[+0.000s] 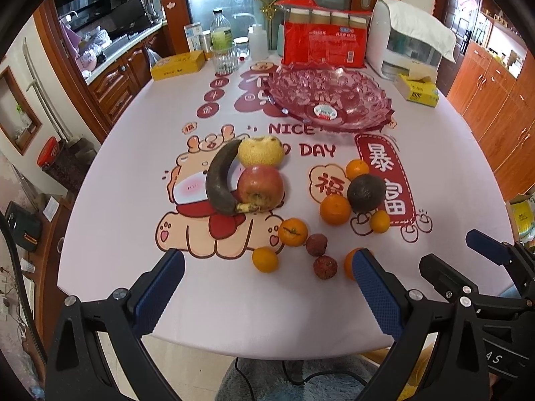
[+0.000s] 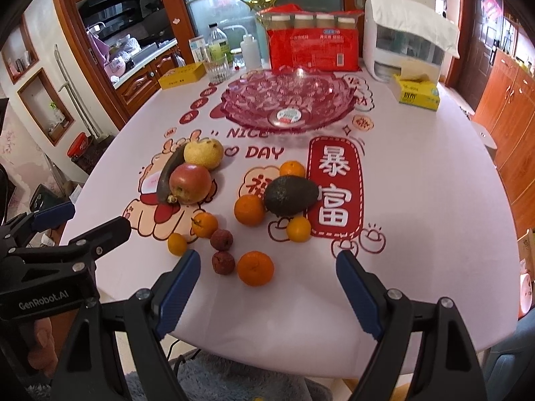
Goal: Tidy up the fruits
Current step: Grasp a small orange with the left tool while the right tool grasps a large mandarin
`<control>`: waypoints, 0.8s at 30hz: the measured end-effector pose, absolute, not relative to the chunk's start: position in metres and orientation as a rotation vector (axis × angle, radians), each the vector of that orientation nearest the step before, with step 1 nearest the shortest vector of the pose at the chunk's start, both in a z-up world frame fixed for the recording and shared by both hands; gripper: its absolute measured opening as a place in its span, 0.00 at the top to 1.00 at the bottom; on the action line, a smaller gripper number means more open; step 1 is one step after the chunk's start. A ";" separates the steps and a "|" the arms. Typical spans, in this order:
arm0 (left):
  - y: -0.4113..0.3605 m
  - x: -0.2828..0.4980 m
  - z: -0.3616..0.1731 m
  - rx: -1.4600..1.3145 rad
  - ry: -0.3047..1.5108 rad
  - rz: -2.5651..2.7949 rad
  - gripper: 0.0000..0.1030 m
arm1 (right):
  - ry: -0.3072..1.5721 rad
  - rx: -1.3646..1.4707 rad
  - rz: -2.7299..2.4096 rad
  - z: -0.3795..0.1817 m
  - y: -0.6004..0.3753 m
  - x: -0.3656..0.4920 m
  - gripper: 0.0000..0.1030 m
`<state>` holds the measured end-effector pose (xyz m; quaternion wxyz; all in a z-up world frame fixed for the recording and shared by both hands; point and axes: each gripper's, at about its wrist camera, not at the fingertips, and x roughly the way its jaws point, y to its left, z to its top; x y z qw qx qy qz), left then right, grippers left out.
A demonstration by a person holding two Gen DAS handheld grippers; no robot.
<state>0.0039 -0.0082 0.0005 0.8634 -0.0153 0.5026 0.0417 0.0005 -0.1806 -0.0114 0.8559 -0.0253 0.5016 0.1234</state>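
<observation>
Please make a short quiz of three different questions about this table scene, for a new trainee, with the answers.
1. True or false: the pink glass bowl already holds fruit.
2. Which fruit touches the red apple? A) the blackened banana B) the avocado C) the nearest orange
3. Fill in: both the left gripper and the right gripper are ____ and hold nothing.

Key: 1 false, the bowl is empty. 2 A. 3 open.
</observation>
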 end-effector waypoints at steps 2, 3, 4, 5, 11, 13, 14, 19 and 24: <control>-0.006 0.005 -0.006 -0.031 1.071 0.085 0.03 | 1.071 -0.046 0.257 -0.018 -0.180 0.001 0.19; -0.005 0.006 -0.009 -0.030 1.080 0.083 0.03 | 1.082 -0.042 0.256 -0.021 -0.179 0.002 0.19; -0.004 0.007 -0.012 -0.030 1.091 0.080 0.03 | 1.092 -0.038 0.255 -0.024 -0.179 0.002 0.19; -0.003 0.008 -0.015 -0.031 1.099 0.077 0.03 | 1.101 -0.034 0.253 -0.028 -0.178 0.003 0.19; 0.015 0.018 -0.041 -0.072 1.163 0.052 0.03 | 1.173 -0.018 0.235 -0.053 -0.172 0.011 0.19; 0.023 0.022 -0.053 -0.101 1.184 0.053 0.03 | 1.194 -0.011 0.228 -0.062 -0.171 0.014 0.19; 0.027 0.024 -0.058 -0.115 1.194 0.056 0.03 | 1.205 -0.009 0.224 -0.067 -0.170 0.016 0.19; 0.047 0.032 -0.087 -0.179 1.247 0.063 0.03 | 1.247 -0.004 0.211 -0.087 -0.167 0.023 0.21; 0.050 0.038 -0.112 -0.195 1.294 0.029 0.09 | 1.296 0.014 0.209 -0.104 -0.168 0.027 0.30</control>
